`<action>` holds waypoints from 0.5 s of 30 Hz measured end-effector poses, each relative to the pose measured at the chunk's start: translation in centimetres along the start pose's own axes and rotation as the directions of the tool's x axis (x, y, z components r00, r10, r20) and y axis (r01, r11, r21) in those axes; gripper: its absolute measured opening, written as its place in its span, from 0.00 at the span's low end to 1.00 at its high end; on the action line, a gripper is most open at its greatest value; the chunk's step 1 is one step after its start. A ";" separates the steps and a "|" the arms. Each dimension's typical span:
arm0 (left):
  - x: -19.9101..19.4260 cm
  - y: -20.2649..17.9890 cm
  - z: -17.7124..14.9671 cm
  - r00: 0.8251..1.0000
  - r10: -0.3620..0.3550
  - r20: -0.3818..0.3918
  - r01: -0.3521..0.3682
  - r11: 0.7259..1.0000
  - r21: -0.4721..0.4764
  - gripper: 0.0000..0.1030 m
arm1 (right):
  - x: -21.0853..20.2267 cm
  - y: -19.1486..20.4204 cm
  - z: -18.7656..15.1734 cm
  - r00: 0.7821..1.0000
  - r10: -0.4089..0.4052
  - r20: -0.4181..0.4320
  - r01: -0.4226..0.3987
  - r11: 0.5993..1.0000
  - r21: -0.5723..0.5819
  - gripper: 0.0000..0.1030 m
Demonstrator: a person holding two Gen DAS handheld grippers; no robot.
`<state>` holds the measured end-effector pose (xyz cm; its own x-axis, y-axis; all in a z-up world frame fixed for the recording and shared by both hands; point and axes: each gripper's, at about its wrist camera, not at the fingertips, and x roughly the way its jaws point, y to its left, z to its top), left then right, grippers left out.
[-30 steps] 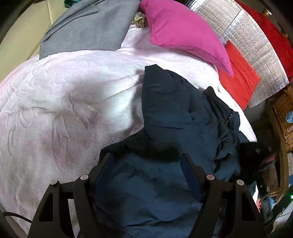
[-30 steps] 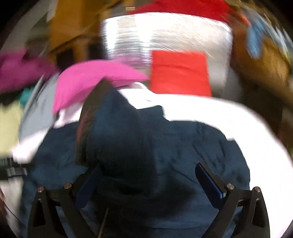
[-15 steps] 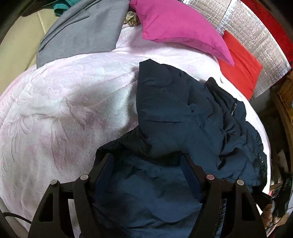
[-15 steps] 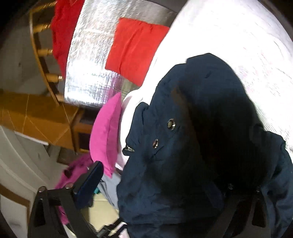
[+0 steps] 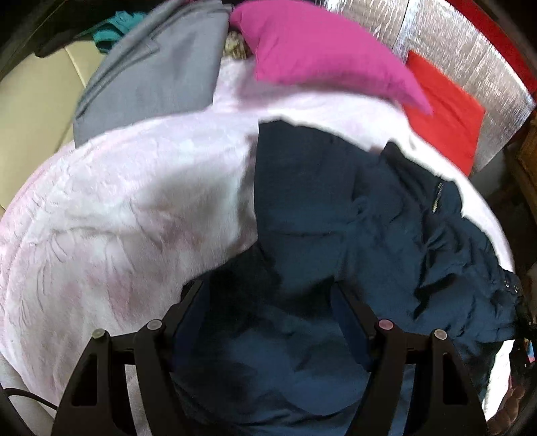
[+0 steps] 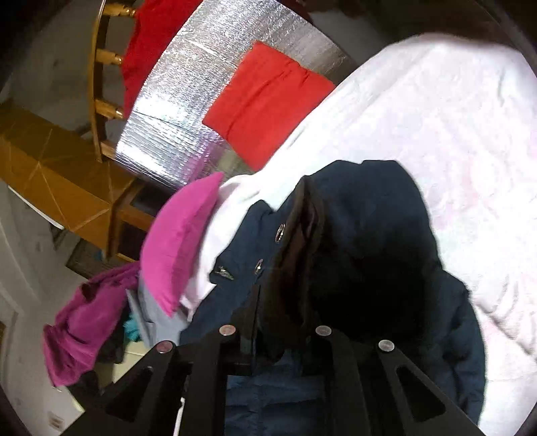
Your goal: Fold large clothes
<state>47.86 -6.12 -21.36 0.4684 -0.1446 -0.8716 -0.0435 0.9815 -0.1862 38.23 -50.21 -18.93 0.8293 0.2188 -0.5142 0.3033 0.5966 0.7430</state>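
The navy jacket (image 5: 352, 218) lies crumpled toward the bed's (image 5: 117, 201) right edge. The left gripper (image 5: 268, 302) hangs over it, jaws apart. The right gripper (image 6: 282, 322) has just clamped together on the jacket's dark-lined edge.

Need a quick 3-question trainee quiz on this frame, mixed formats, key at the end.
1. True or false: the right gripper is shut on the navy jacket.
2. Which lies nearest the jacket's far edge? A) pink pillow B) grey garment C) teal cloth
3. Fill in: the left gripper has its jaws ____, with jacket fabric lying between its fingers.

Key: 1 true, its jaws have just been closing onto a fold of it; 2 A; 3 open.
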 end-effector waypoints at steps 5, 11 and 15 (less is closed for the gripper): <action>0.5 -0.4 0.2 1.000 0.030 -0.009 -0.030 0.999 0.021 0.73 | 2.2 -1.6 0.0 0.992 -0.110 -0.054 0.110 0.994 -0.004 0.15; -0.1 0.0 0.5 1.000 0.003 0.018 -0.004 1.000 0.007 0.73 | 1.6 -2.6 0.4 0.991 -0.087 -0.098 0.090 0.995 0.032 0.19; -1.3 1.0 1.2 0.997 -0.022 0.073 0.024 0.999 -0.027 0.73 | -0.9 -3.1 1.6 0.992 -0.118 -0.042 0.120 0.992 0.029 0.36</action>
<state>48.28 -4.80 -19.85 0.5327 -0.1564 -0.8317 -0.0558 0.9742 -0.2189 37.26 -53.49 -20.09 0.7671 0.1788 -0.6161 0.4141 0.5955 0.6884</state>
